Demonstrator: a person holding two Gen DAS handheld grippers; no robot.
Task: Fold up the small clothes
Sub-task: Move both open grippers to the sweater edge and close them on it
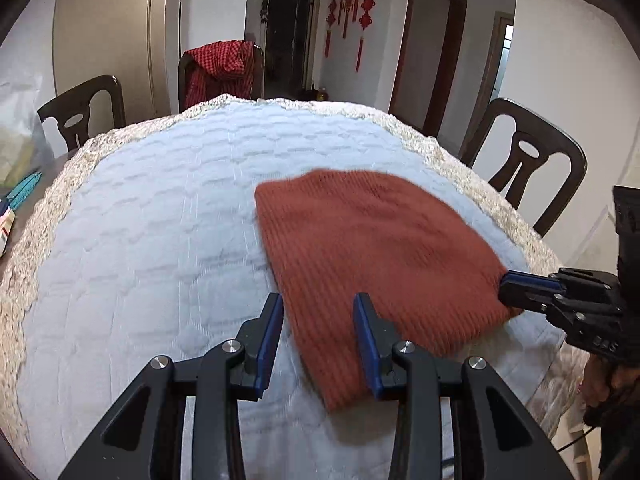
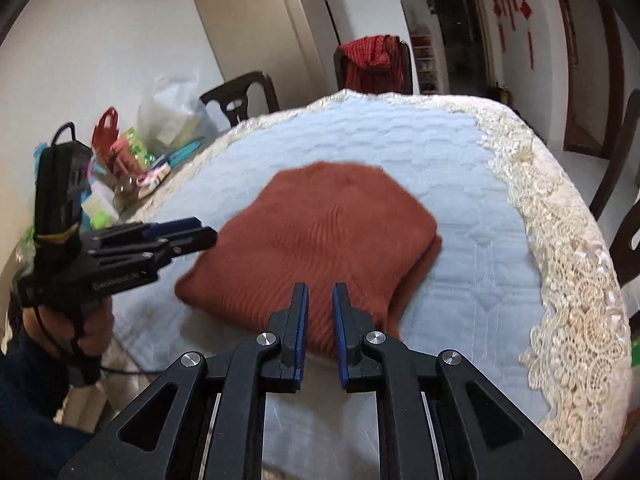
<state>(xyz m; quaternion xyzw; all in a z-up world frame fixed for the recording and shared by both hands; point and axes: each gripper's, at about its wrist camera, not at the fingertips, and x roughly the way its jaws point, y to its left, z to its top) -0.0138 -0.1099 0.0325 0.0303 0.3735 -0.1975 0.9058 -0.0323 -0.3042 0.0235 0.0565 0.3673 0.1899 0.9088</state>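
A: One rust knit garment [image 1: 376, 248] lies folded near the tabletop [image 1: 160, 216] right edge. Handling?

B: Soft, light, limp. Left tool [image 1: 318, 308] spread, empty; right tool [image 2: 320, 300] narrowly parted, empty. Pinch the near hem.

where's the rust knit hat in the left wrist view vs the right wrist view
Left wrist view: the rust knit hat lies right of centre on the pale blue quilt, its near edge between the left claw fingers.
Right wrist view: the hat lies at centre, just beyond the right claw.
Shared landmark: the chair draped with red checked cloth at the table's far end.
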